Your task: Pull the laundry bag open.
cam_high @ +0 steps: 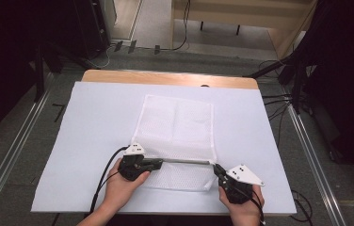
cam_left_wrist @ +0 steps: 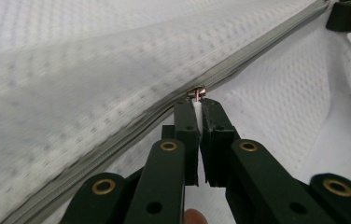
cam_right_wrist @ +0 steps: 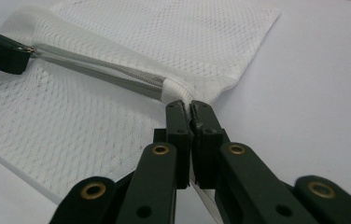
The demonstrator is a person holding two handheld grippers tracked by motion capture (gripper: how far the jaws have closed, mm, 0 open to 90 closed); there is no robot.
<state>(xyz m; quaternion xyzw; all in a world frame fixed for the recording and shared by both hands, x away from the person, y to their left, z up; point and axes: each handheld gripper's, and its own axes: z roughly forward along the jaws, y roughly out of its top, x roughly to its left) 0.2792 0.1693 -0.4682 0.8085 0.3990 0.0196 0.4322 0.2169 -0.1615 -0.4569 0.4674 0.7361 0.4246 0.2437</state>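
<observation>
a white mesh bag lies flat near the middle of a pale sheet covering the table, its grey zipper running across the end nearest the person. the left gripper is closed on the zipper pull at the left part of the zipper line, the small metal tab pinched between its tips. the right gripper is clamped on the bag's cloth corner at the zipper's right end. both hands rest low over the sheet.
</observation>
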